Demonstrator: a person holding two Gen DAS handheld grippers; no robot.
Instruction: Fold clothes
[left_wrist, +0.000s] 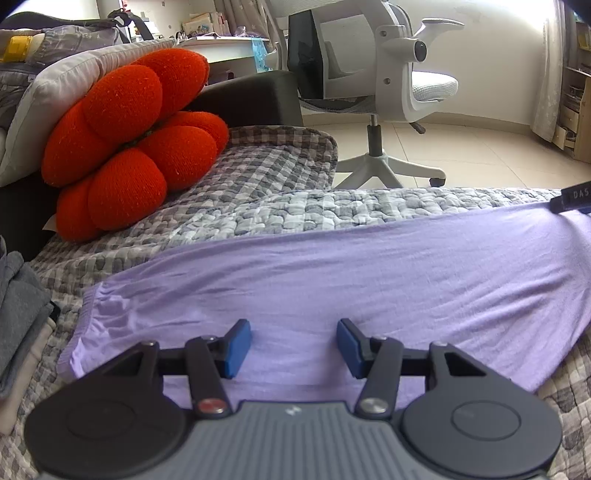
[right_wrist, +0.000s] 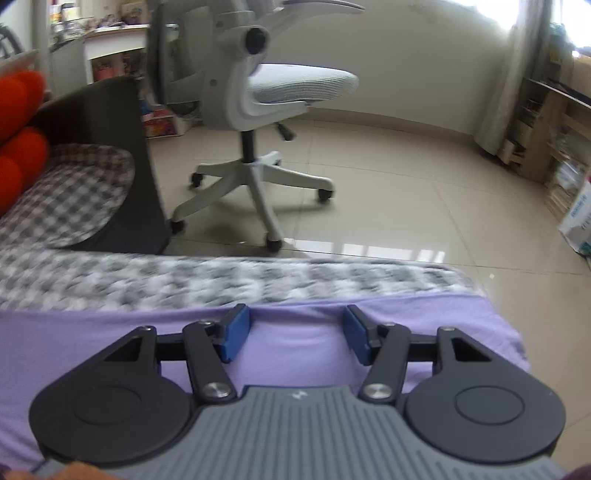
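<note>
Lying flat across a grey checked quilt (left_wrist: 288, 218), the lilac garment (left_wrist: 332, 280) fills the lower half of the left wrist view, one end at 8 o'clock, the cloth running off toward 3 o'clock. The left tool (left_wrist: 293, 345) hangs over it with jaws apart and nothing between the blue pads (left_wrist: 236, 347); whether the pads touch the cloth cannot be told. A red pumpkin-shaped cushion (left_wrist: 129, 147) sits at 10 o'clock on the quilt, a white office chair (left_wrist: 388, 85) at 1 o'clock on the tiled floor (left_wrist: 480, 155), folded grey clothes (left_wrist: 18, 306) at 9 o'clock. In the right wrist view the right tool (right_wrist: 295, 338) stands over the garment's far edge, jaws apart and empty, the chair at 12 o'clock.
</note>
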